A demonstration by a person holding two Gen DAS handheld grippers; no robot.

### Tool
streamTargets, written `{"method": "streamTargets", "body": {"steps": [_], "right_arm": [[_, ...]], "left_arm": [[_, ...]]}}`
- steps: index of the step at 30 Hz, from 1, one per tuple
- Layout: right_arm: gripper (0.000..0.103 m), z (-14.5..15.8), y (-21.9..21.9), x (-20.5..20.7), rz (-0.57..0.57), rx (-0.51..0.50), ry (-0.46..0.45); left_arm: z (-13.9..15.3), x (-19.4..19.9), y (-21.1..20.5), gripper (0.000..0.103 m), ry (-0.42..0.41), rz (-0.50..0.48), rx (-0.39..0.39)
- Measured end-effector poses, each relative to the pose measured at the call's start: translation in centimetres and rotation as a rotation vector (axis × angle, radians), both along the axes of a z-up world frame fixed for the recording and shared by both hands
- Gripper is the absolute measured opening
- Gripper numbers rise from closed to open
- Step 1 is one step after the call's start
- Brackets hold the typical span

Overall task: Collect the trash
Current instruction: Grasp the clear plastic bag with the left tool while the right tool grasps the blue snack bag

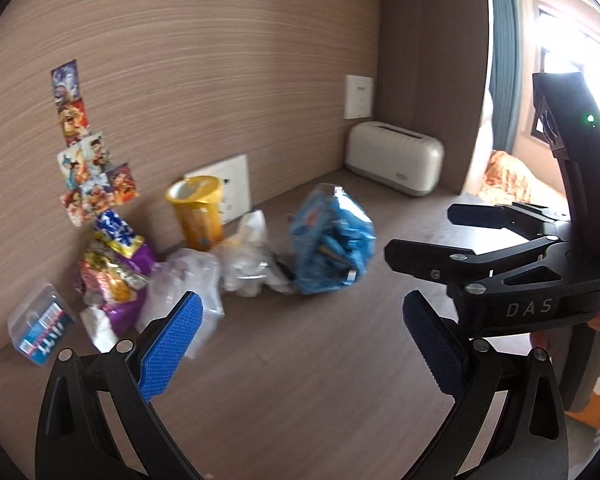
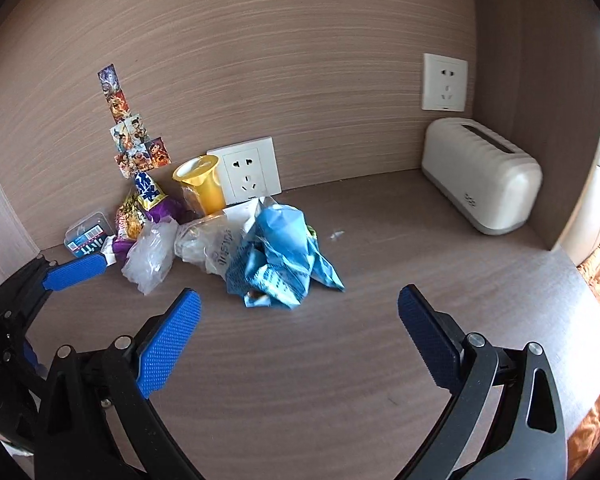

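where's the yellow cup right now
The yellow cup stands at the back of the desk against the wall, just left of the lower wall socket and behind the clear plastic bags, with the purple snack wrapper on its left.

A heap of trash lies on a wood-grain shelf against the back wall. A crumpled blue wrapper point(image 2: 280, 256) sits at the front right of the heap, touching a clear plastic bag point(image 2: 210, 240) with printing on it. A second crumpled clear bag point(image 2: 150, 254) lies to the left. Behind them a yellow cup point(image 2: 201, 188) stands upright, and a purple snack bag point(image 2: 148, 210) leans beside it.
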State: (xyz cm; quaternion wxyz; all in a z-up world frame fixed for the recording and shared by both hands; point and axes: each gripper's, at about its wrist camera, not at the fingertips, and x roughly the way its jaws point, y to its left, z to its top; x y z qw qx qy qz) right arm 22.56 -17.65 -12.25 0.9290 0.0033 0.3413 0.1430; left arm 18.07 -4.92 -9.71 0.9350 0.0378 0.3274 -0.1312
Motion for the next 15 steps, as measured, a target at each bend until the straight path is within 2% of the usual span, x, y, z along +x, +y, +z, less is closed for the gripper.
{"method": "streamTargets", "body": {"steps": [3,9,12,14,15], "right_arm": [[0.098,-0.7,1.1,1.6,0.005,-0.005,0.010],[0.098,-2.4,2.4,4.8,-0.029,0.008,0.044],[0.098,-3.2,2.7,6.4,-0.034,0.023,0.070],[0.095,-3.6,2.9,7.0,-0.039,0.014,0.078],[0.087,-3.9,3.0,7.2,-0.035,0.011,0.079]], "left_arm": [[-0.6,1.5,1.7,0.098,0.006,0.018,0.007],[-2.8,4.9,3.9,0.098,0.042,0.057,0.068],[-3.8,6.1,4.7,0.097,0.086,0.050,0.054],[-4.6,6.8,5.0,0.082,0.126,0.040,0.041],[-4.9,7.0,5.1,0.073,0.144,0.038,0.036]]}}
